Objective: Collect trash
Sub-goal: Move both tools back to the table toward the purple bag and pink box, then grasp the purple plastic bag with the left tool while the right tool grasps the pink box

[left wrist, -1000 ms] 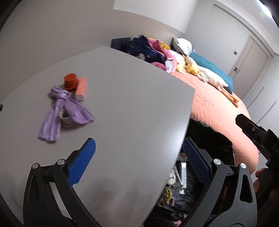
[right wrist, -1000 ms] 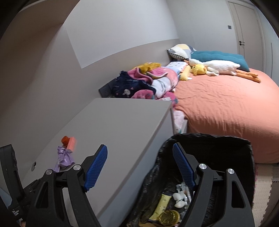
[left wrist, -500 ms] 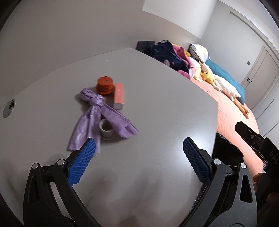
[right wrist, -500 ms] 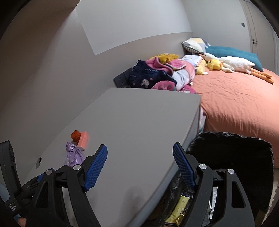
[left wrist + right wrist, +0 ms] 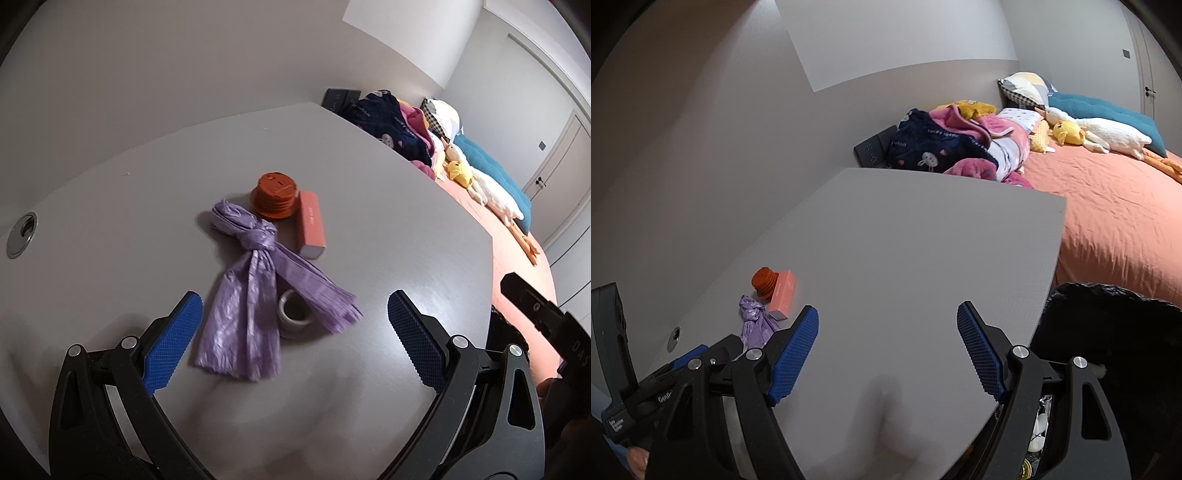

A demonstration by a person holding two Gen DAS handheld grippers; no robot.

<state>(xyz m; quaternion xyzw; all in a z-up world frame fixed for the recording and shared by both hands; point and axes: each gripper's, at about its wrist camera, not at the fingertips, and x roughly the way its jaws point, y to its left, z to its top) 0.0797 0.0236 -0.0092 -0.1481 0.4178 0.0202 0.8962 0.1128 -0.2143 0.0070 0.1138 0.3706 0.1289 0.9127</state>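
Lying lengthwise between the open left tool's (image 5: 291,328) jaws, the purple bag (image 5: 255,291) sits nearer it than the open right tool (image 5: 886,350).

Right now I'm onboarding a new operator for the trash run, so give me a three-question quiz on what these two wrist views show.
1. True or false: the left gripper is shut on the knotted purple bag.
2. What lies partly under the purple bag's loose ends?
A. small white tape roll
B. a spoon
C. a phone
3. Fill in: the pink box lies right beside the orange ______ on the grey table.

Key: 1 false, since its jaws are wide open and hold nothing, as with the right gripper; 2 A; 3 ribbed cap.
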